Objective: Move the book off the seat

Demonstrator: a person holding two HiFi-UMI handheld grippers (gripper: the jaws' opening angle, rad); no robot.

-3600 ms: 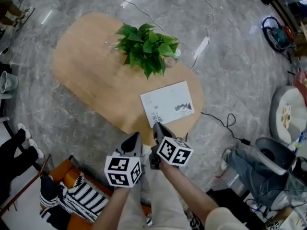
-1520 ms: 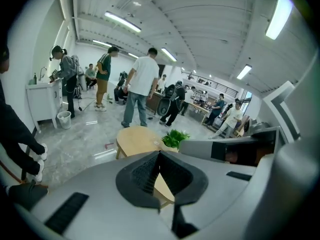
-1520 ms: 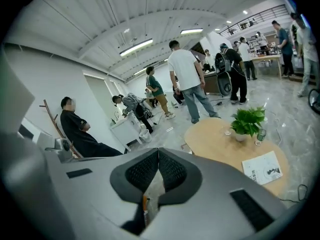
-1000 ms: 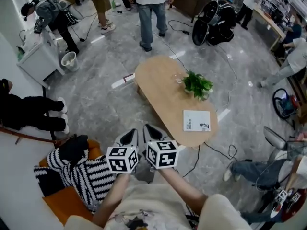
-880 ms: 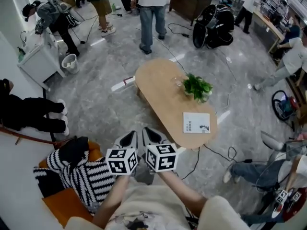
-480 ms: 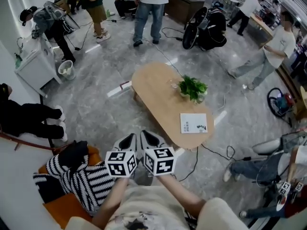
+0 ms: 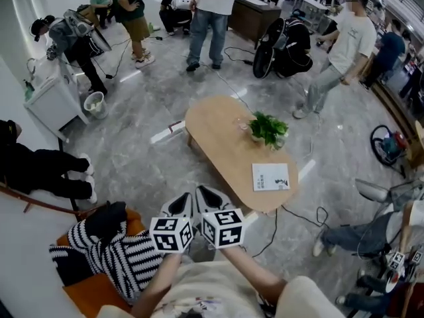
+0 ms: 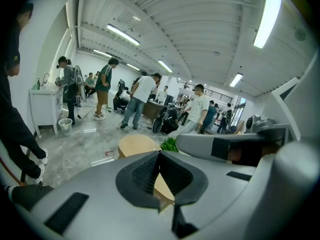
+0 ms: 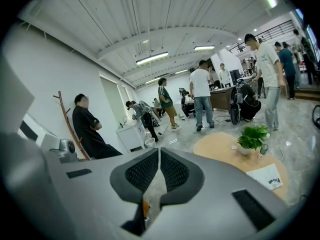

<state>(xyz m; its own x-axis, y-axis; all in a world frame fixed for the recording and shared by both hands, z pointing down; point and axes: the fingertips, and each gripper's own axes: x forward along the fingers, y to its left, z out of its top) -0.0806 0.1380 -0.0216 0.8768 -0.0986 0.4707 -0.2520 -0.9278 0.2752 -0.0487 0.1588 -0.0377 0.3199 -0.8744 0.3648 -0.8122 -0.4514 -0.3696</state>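
The book [image 7: 270, 176] lies flat on the tabletop [image 7: 218, 134], close to the rounded end nearest the person and by its right edge. A green plant [image 7: 268, 128] stands farther along the tabletop, near the book but not touching it. The orange seat [image 7: 86, 290] is down at the left, with a striped cloth [image 7: 126, 257] piled on it. The left claw [image 7: 182, 201] and the right claw [image 7: 204, 194] hang side by side in the air, away from the book. Each claw has its jaws pressed together with nothing between them.
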